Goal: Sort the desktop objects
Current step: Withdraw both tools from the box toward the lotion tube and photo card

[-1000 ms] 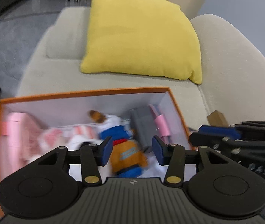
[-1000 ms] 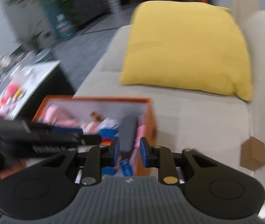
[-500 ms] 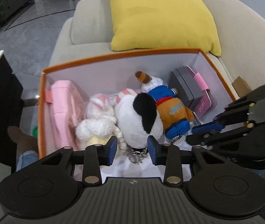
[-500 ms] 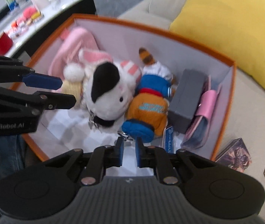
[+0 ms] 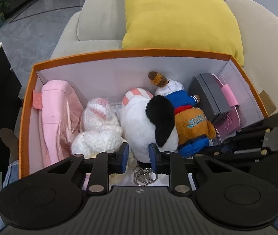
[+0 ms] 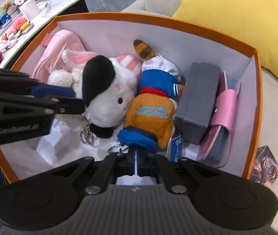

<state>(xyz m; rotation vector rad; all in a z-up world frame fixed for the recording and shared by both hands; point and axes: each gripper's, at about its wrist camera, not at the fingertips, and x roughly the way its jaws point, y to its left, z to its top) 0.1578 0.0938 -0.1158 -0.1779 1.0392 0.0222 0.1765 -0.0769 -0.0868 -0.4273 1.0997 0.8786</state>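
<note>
- The left hand-held gripper [image 5: 138, 159] reaches into the orange box [image 5: 119, 53]; its jaws are closing, with the lower end of the white plush dog [image 5: 148, 125] between the blue pads [image 5: 123, 157]; whether the pads already press on it cannot be told
- The dog's key ring [image 5: 143, 176] lies on the box floor just below this gripper's fingertips
- The right hand-held gripper [image 6: 137, 161] is fully closed, its pads pinched on a thin white strip; what the strip belongs to cannot be told
- Just ahead of the right gripper lies the orange plush figure [image 6: 150, 113] with blue feet, its metal ring [image 6: 117, 148] just left of the fingertips
- Right of that figure, a grey box [image 6: 197, 101] stands inside the orange box, with a pink wallet [image 6: 225, 105] beyond it against the right wall
- Left of the left gripper lie a knitted white rabbit [image 5: 97, 129] and a pink bag [image 5: 56, 117]
- The orange box rests on a beige sofa [image 5: 99, 15], with a yellow cushion [image 5: 180, 19] behind it
</note>
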